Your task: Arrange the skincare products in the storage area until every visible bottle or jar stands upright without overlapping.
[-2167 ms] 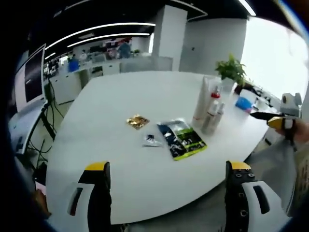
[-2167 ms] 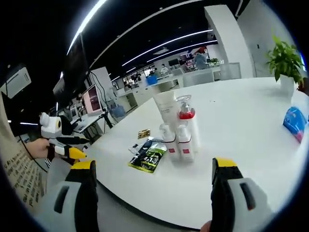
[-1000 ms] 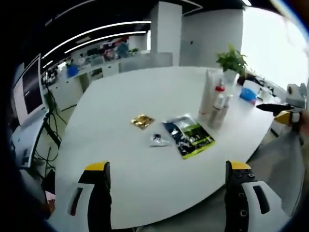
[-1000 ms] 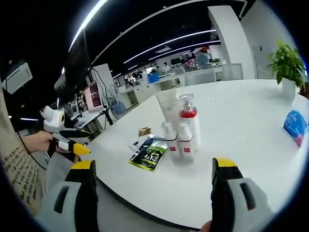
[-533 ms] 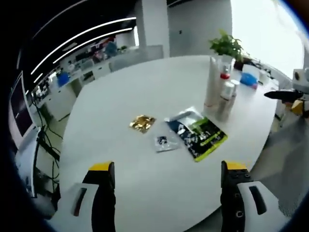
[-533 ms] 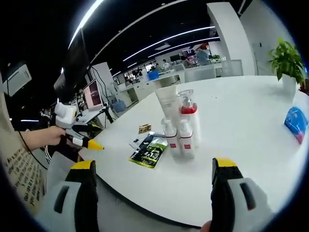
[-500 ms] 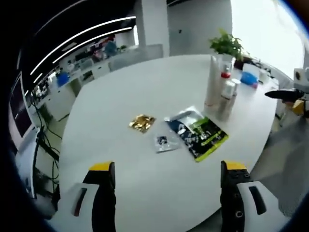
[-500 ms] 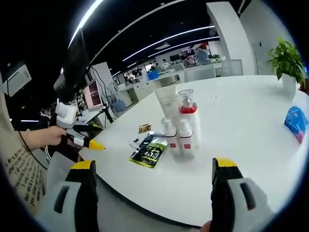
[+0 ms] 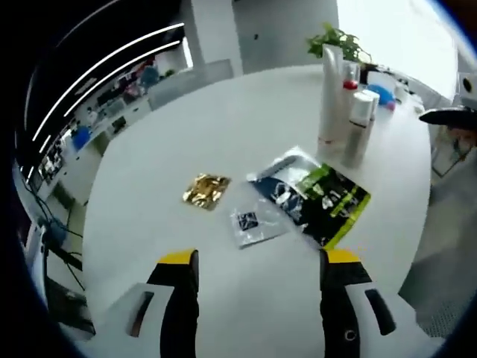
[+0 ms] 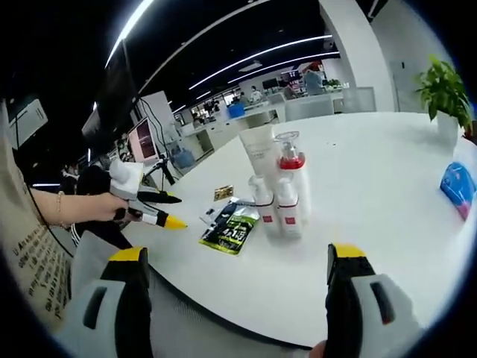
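Looking along my left gripper (image 9: pixel 255 261), jaws spread and empty above the white table (image 9: pixel 149 149), I see flat sachets (image 9: pixel 309 198): light, floppy, slippery; pinch an edge. Right gripper (image 10: pixel 237 261), also agape, faces upright bottles (image 10: pixel 279 198), stiff but tippy; grasp mid-body.

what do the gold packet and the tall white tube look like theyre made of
Gold packet: likely metallic foil, since it looks crinkled and glinting. Tall white tube: probably matte plastic, with a smooth, even white surface and no shine. Neither can be confirmed from these views.
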